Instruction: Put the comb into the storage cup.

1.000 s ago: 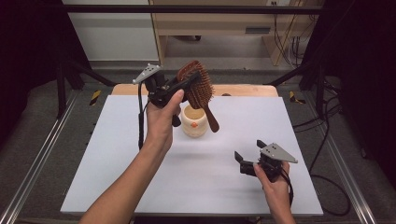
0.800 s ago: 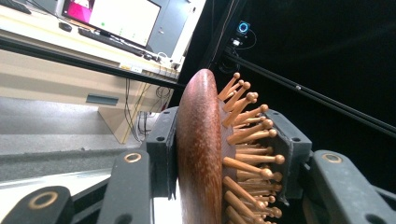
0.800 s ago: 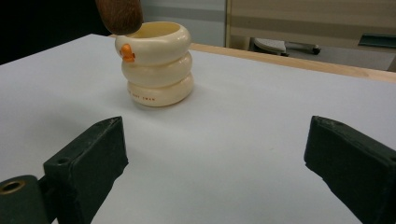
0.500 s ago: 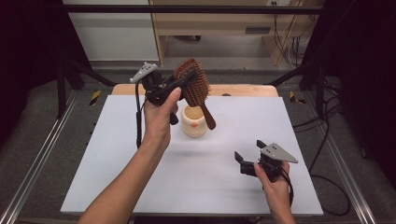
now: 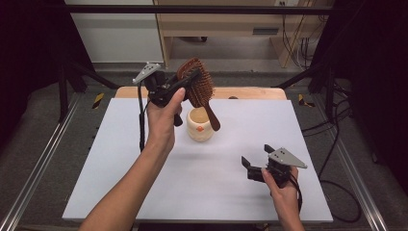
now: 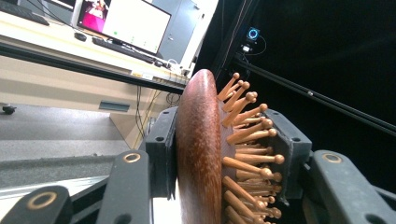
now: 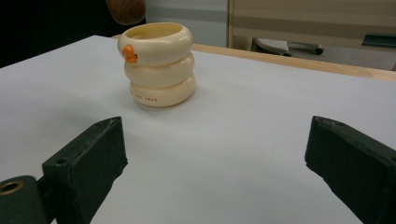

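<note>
A brown wooden hairbrush hangs in the air over the far middle of the white table, its handle slanting down above a cream ribbed cup. My left gripper is shut on the brush head; in the left gripper view the jaws clamp the wooden back and the bristle side of the hairbrush. My right gripper rests low near the front right, open, with nothing between its jaws. Its view faces the cup, which has a small orange mark, with the brush handle tip just above.
The table's wooden far edge shows behind the white top. Metal rails run along both sides. A wooden desk and cables stand beyond on the floor. A monitor and keyboard appear in the left gripper view.
The left gripper has carried the brush slightly left and turned it a little over the cup. The right gripper has stayed in place, open.
</note>
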Tool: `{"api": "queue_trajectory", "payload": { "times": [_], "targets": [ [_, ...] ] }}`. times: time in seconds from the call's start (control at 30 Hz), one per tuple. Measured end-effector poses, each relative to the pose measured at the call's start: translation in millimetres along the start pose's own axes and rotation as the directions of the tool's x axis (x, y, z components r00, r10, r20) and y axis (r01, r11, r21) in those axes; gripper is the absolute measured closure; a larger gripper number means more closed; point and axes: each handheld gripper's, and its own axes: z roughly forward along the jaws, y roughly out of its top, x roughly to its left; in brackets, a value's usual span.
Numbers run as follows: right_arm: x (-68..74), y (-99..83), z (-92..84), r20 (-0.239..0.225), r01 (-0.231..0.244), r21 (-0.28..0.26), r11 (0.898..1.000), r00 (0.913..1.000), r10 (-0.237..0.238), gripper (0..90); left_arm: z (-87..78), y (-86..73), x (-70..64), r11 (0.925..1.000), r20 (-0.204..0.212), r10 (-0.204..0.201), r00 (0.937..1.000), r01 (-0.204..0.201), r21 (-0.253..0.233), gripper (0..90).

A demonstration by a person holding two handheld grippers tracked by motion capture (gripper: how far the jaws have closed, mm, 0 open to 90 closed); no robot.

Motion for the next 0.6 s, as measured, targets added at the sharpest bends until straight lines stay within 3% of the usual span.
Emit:
{"api": "queue_trajectory", "payload": {
  "times": [0.6],
  "targets": [
    [0.0,-0.3,0.4,-0.01,0.0,0.001,1.0,1.0,0.0,5.2,8.2,-1.4,12.5,0.9999,-0.036,0.009,0.9993,-0.01,-0.01,51.3]
  ]
}}
